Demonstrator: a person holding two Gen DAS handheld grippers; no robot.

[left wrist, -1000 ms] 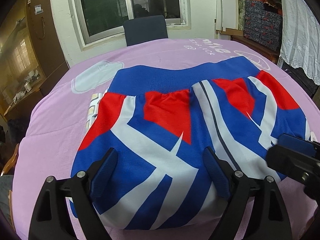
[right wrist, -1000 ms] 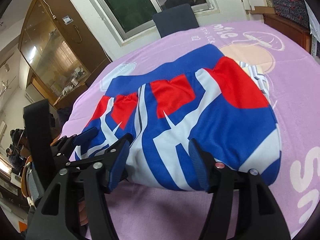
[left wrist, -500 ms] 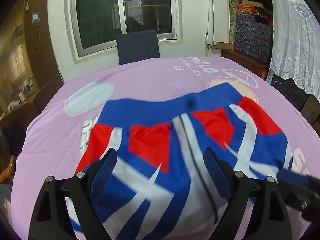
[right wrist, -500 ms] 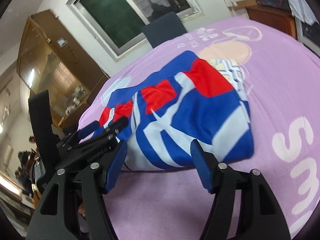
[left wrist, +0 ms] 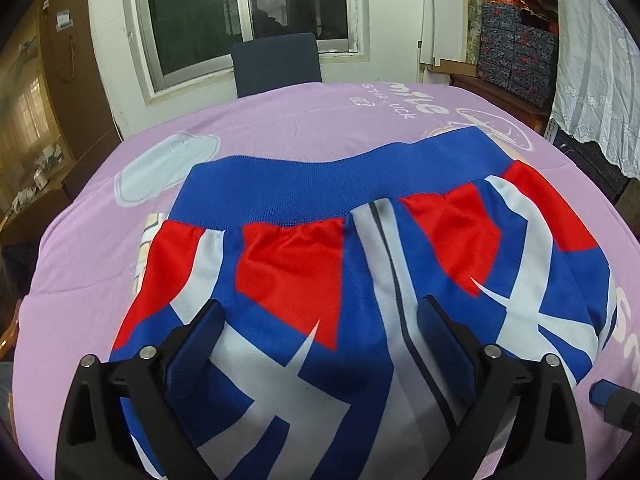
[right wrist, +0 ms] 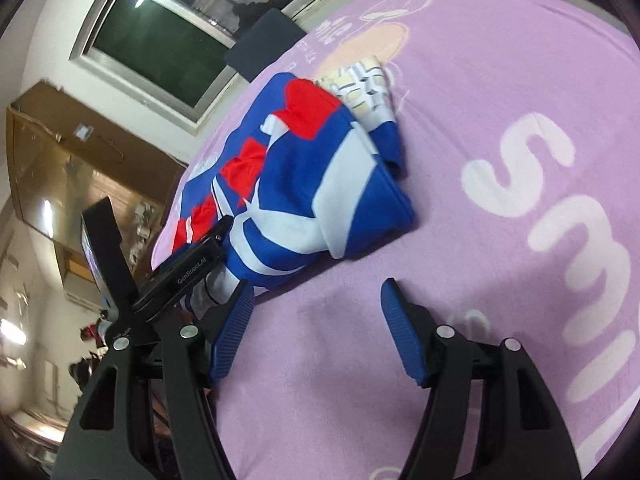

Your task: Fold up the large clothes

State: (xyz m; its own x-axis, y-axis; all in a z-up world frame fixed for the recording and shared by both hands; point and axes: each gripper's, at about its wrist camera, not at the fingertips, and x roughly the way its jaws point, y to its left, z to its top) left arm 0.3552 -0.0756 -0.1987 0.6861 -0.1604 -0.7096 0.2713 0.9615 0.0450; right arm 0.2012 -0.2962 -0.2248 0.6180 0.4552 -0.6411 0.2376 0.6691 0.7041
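A folded blue, red and white garment [left wrist: 360, 264] with a blue ribbed waistband lies on the pink blanket [left wrist: 280, 120]. My left gripper [left wrist: 320, 328] is open and empty, low over the garment's near part, its fingers astride the fabric. In the right wrist view the garment [right wrist: 312, 184] lies to the upper left. My right gripper [right wrist: 316, 320] is open and empty over bare blanket, to the right of the garment. The left gripper's black body [right wrist: 188, 268] shows at the garment's near edge.
A dark blue chair [left wrist: 276, 64] stands beyond the table under a window. Wooden cabinets stand at left, stacked boxes [left wrist: 516, 36] and a lace curtain [left wrist: 592, 60] at right. White letters [right wrist: 560, 220] are printed on the blanket at right.
My right gripper has pulled back and swung right, off the garment onto bare blanket. My left gripper rose, then came back down low over the garment. Both stayed open.
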